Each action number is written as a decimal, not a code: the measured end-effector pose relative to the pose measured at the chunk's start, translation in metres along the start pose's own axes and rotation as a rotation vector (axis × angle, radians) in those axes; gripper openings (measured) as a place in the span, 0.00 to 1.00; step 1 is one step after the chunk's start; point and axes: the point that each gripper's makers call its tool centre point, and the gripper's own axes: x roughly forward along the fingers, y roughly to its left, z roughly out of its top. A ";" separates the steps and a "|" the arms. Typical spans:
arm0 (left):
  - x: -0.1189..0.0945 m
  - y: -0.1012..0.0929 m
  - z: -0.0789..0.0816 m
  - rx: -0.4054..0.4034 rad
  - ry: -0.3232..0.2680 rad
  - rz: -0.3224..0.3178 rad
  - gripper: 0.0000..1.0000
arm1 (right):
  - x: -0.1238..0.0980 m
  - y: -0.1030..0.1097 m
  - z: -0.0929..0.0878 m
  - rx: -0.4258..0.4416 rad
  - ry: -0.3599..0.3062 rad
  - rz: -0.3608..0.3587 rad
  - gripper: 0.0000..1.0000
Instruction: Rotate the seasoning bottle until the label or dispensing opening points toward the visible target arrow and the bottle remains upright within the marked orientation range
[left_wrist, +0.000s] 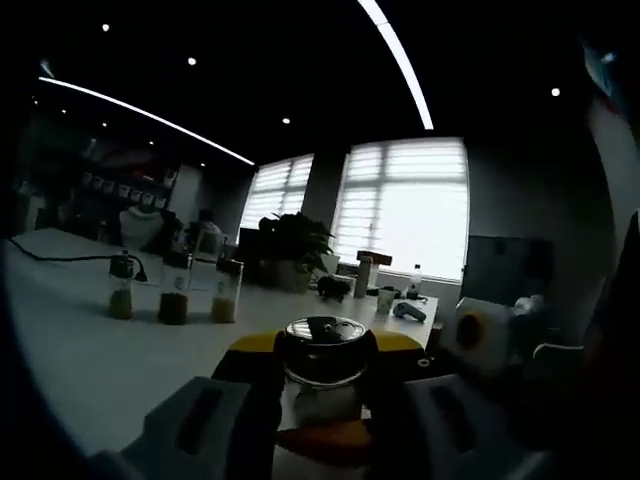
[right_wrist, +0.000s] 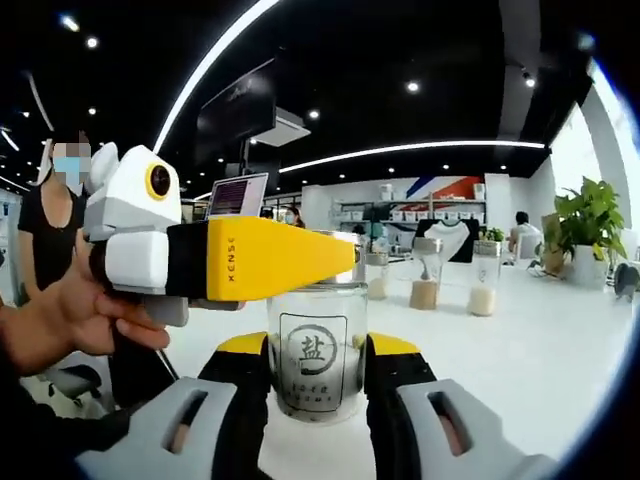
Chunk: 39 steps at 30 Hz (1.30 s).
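White table (right_wrist: 560, 350); both grippers (left_wrist: 322, 400) (right_wrist: 318, 385) clamp upright salt jar (right_wrist: 316, 365), lid hidden.

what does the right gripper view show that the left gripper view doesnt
Right gripper view alone: the jar's label, a hand holding the left tool at the jar's lid, and a laptop.

Left gripper view alone: the jar's lid from above, bright windows, and a cable.

Both: the jar on the white table, more bottles behind it, and a plant.
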 end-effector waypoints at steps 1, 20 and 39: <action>-0.001 -0.001 0.000 -0.008 0.003 -0.020 0.33 | 0.001 0.004 -0.001 0.044 -0.003 0.037 0.35; 0.017 -0.008 -0.004 -0.132 0.012 -0.016 0.36 | -0.007 -0.020 0.007 -0.091 0.000 -0.251 0.36; 0.010 -0.003 -0.006 -0.002 0.095 -0.063 0.35 | -0.004 -0.005 0.001 -0.001 -0.012 -0.003 0.33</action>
